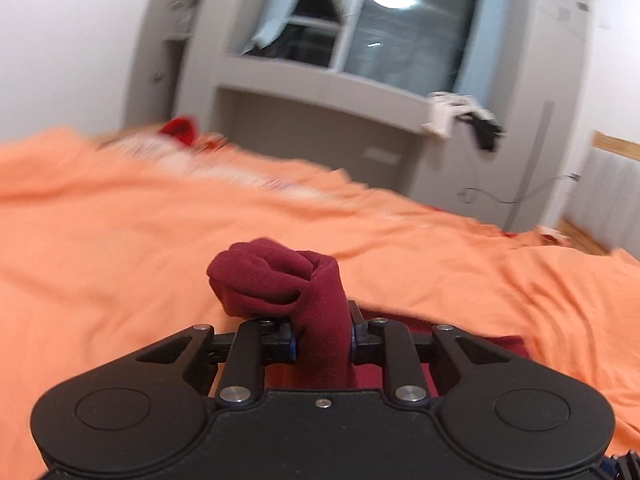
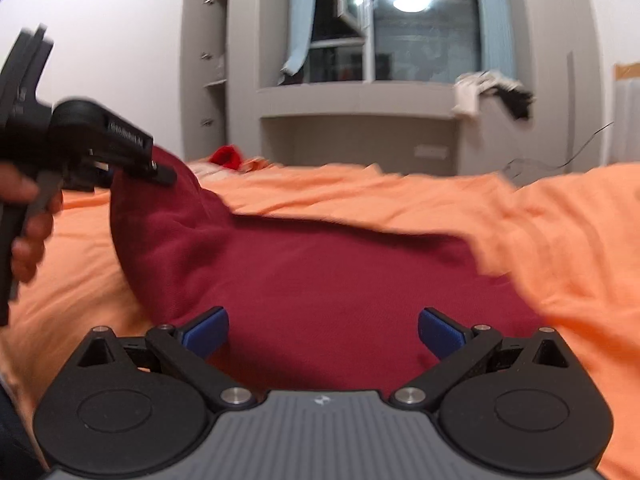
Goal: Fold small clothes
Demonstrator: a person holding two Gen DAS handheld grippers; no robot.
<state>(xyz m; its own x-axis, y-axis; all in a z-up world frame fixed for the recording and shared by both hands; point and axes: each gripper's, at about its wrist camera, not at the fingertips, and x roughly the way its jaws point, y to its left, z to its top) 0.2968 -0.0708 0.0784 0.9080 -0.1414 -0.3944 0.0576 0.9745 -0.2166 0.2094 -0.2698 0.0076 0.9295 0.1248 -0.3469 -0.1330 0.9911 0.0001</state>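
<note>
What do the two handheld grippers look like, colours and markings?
Left gripper: all-black body, black linkage arms with silver pivot screws, round caps at both sides, blue pads; white lettering on its side in the right wrist view, too blurred to read. Right gripper: same black linkage, ribbed grey centre plate with a small white logo, blue pads. No cables visible.

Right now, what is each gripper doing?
Left gripper: shut on the dark red garment.
Right gripper: open, holding nothing, above the garment.
</note>
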